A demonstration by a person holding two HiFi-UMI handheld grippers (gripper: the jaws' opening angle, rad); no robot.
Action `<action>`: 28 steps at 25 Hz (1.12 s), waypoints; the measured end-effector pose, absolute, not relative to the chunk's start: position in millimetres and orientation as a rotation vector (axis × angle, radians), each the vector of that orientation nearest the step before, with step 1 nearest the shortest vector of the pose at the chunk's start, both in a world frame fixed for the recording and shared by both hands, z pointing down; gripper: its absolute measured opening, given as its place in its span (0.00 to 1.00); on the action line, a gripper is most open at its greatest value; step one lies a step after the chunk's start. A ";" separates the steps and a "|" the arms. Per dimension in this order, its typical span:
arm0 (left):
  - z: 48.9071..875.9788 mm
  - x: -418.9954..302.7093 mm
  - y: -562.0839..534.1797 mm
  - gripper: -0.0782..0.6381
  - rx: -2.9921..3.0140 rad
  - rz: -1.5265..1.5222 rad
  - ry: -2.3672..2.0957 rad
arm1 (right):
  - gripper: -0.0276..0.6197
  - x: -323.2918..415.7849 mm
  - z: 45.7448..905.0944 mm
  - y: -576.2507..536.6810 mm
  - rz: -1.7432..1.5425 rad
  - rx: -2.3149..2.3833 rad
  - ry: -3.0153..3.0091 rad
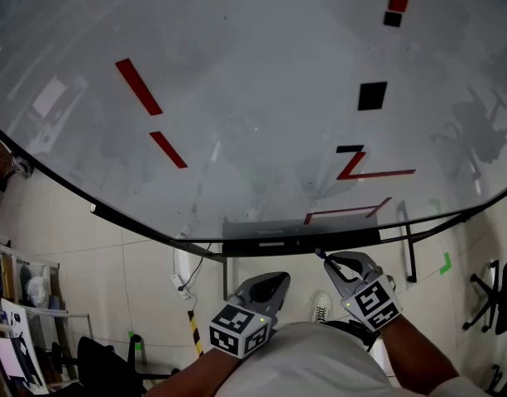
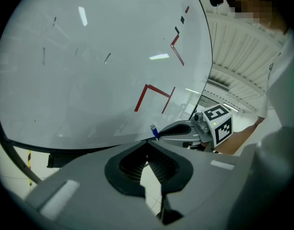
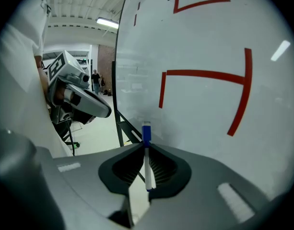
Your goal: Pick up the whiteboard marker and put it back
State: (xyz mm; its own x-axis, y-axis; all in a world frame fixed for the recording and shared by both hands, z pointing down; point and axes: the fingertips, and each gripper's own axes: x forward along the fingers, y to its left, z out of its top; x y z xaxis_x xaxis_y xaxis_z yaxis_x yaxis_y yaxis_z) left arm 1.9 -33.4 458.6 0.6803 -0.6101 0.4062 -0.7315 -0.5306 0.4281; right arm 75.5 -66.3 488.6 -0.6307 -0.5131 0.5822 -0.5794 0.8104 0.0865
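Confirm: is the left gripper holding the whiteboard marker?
No, the left gripper is shut on nothing; the whiteboard marker is clamped in the right gripper.

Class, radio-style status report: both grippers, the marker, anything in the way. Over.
Left gripper shut, empty. Right gripper shut on whiteboard marker, blue end out front. Nothing seen between it and the whiteboard.

One left tool, one right tool, one marker, one whiteboard
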 end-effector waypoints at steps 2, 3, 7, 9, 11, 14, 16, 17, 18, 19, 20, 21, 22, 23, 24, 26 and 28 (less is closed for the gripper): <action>459.1 0.9 -33.2 0.13 2.312 0.276 -1.030 | 0.09 73.2 490.5 -66.6 0.142 0.794 -2.386; 459.4 0.5 -33.0 0.13 2.311 0.276 -1.030 | 0.09 72.6 491.5 -67.2 0.138 0.792 -2.382; 461.0 0.3 -33.1 0.13 2.306 0.273 -1.026 | 0.09 75.5 499.1 -72.4 0.074 0.786 -2.331; 461.0 0.4 -33.6 0.13 2.307 0.272 -1.025 | 0.09 76.5 502.1 -75.3 0.028 0.779 -2.299; 461.3 0.7 -33.8 0.13 2.308 0.272 -1.023 | 0.09 76.0 503.7 -77.2 -0.018 0.766 -2.273; 461.4 0.1 -34.0 0.13 2.307 0.270 -1.023 | 0.09 75.5 507.6 -77.2 -0.068 0.744 -2.242; 461.7 -0.6 -34.3 0.13 2.305 0.270 -1.024 | 0.09 75.1 509.5 -77.1 -0.116 0.725 -2.216; 462.0 -0.8 -34.4 0.13 2.304 0.271 -1.024 | 0.09 75.3 510.2 -77.6 -0.151 0.714 -2.195; 462.4 -1.3 -34.6 0.13 2.302 0.273 -1.026 | 0.09 75.7 511.0 -78.5 -0.189 0.702 -2.172; 463.0 -2.0 -34.8 0.13 2.299 0.274 -1.028 | 0.09 76.0 512.3 -79.7 -0.227 0.688 -2.149; 463.5 -2.6 -35.0 0.13 2.296 0.275 -1.031 | 0.09 76.4 513.9 -80.6 -0.260 0.674 -2.126; 463.8 -3.0 -35.0 0.13 2.293 0.274 -1.031 | 0.09 76.9 515.7 -81.4 -0.288 0.660 -2.105; 463.9 -3.1 -34.9 0.13 2.292 0.272 -1.031 | 0.09 77.6 517.3 -81.8 -0.309 0.648 -2.088; 463.8 -3.1 -34.8 0.13 2.292 0.271 -1.030 | 0.09 78.0 518.5 -82.0 -0.325 0.638 -2.075; 463.6 -3.2 -34.7 0.13 2.293 0.270 -1.031 | 0.09 78.1 519.3 -82.1 -0.338 0.630 -2.064; 463.7 -3.7 -34.3 0.13 2.293 0.270 -1.031 | 0.09 77.8 520.5 -82.1 -0.360 0.617 -2.049; 464.1 -4.1 -34.1 0.13 2.290 0.268 -1.032 | 0.09 77.2 522.1 -82.6 -0.382 0.605 -2.033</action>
